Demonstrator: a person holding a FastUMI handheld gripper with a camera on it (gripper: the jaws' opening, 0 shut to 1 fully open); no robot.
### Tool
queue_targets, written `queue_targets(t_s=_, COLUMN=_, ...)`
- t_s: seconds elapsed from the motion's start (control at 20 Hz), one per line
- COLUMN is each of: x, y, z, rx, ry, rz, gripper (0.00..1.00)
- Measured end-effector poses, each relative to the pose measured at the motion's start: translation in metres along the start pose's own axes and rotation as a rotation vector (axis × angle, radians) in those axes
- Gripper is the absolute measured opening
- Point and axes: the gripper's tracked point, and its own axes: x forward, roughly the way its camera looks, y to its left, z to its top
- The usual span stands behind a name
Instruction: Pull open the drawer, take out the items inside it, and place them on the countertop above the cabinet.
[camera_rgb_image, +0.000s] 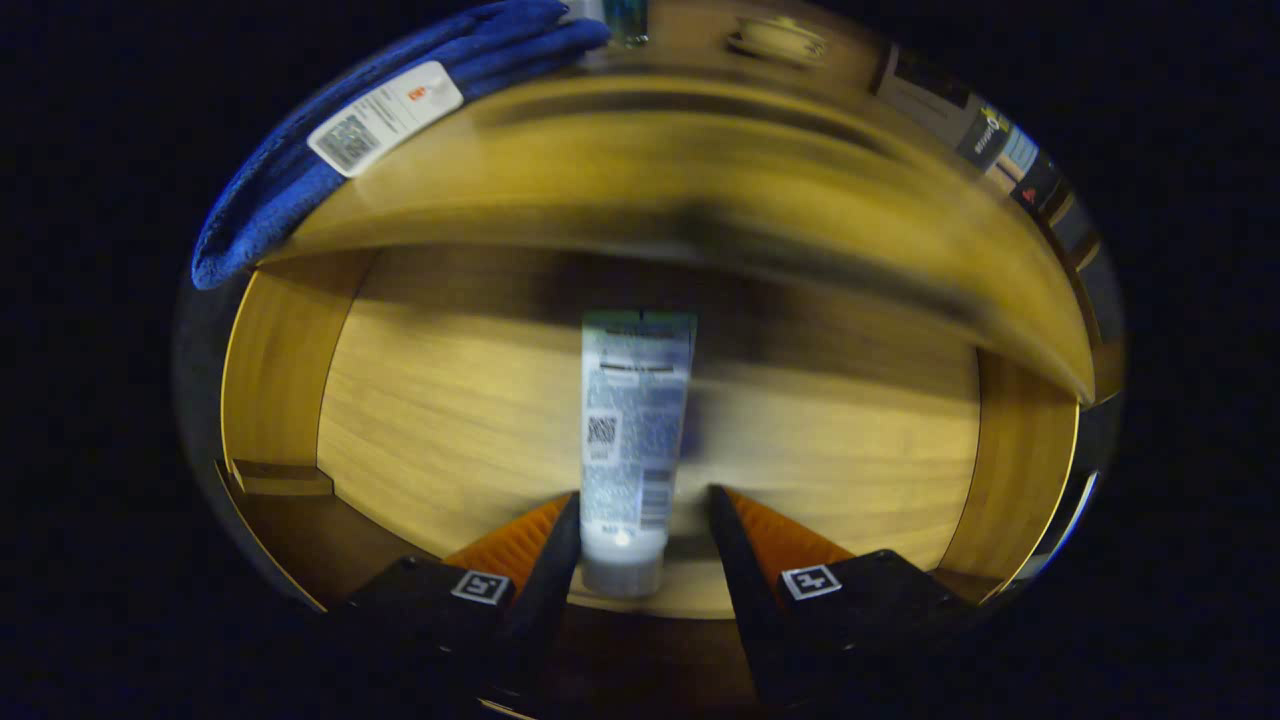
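The drawer (420, 420) is being seen pulled open, its wooden floor taking up the middle of the frame, with side walls at left and right. A tube (632, 440) is lying on the drawer floor, centre frame, lengthwise along the view, its cap end nearest the camera and its crimped end pointing away toward the back of the drawer. Printed text and a code square are being shown on its upper face; none of it is being read.

The gripper (640, 510) is being held low at the bottom centre, the fingers standing apart at a moderate gap. The cap end of the tube is sitting between them, close against the left finger, with a clear gap to the right finger. No squeeze is being seen.

The countertop (700, 150) is running across the upper part of the frame, blurred. A folded blue towel (300, 190) with a white tag is lying on it at the upper left. A small dish (780, 40) is being seen at the top, right of centre, too blurred to detail.
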Motion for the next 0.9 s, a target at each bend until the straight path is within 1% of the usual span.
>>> queue_targets(t_s=0.05, x=-0.003, y=0.001, z=0.001, rx=0.008, ry=0.015, rz=-0.01, gripper=0.71)
queue_targets(t_s=0.15, x=-0.013, y=0.0, z=-0.006, rx=-0.018, ry=0.008, rz=-0.024, gripper=0.56)
queue_targets(t_s=0.2, x=-0.016, y=-0.006, z=-0.004, rx=-0.01, ry=-0.001, rz=-0.021, gripper=0.48)
queue_targets(t_s=0.3, x=-0.041, y=-0.001, z=0.007, rx=0.013, ry=-0.027, rz=0.029, gripper=0.44)
queue_targets(t_s=0.4, x=-0.073, y=0.0, z=0.023, rx=0.052, ry=-0.072, rz=0.088, gripper=0.44)
queue_targets(t_s=0.5, x=-0.112, y=-0.004, z=0.031, rx=0.064, ry=-0.089, rz=0.116, gripper=0.44)
queue_targets(t_s=0.55, x=-0.128, y=-0.007, z=0.024, rx=0.05, ry=-0.092, rz=0.113, gripper=0.44)
queue_targets(t_s=0.65, x=-0.14, y=-0.014, z=0.011, rx=0.005, ry=-0.099, rz=0.082, gripper=0.44)
queue_targets(t_s=0.75, x=-0.164, y=-0.018, z=-0.004, rx=0.002, ry=-0.108, rz=0.084, gripper=0.44)
queue_targets(t_s=0.8, x=-0.177, y=-0.026, z=0.001, rx=-0.005, ry=-0.161, rz=0.066, gripper=0.44)
queue_targets(t_s=0.85, x=-0.183, y=-0.034, z=-0.004, rx=-0.008, ry=-0.161, rz=0.051, gripper=0.44)
queue_targets(t_s=0.9, x=-0.195, y=-0.034, z=0.0, rx=0.002, ry=-0.206, rz=0.061, gripper=0.44)
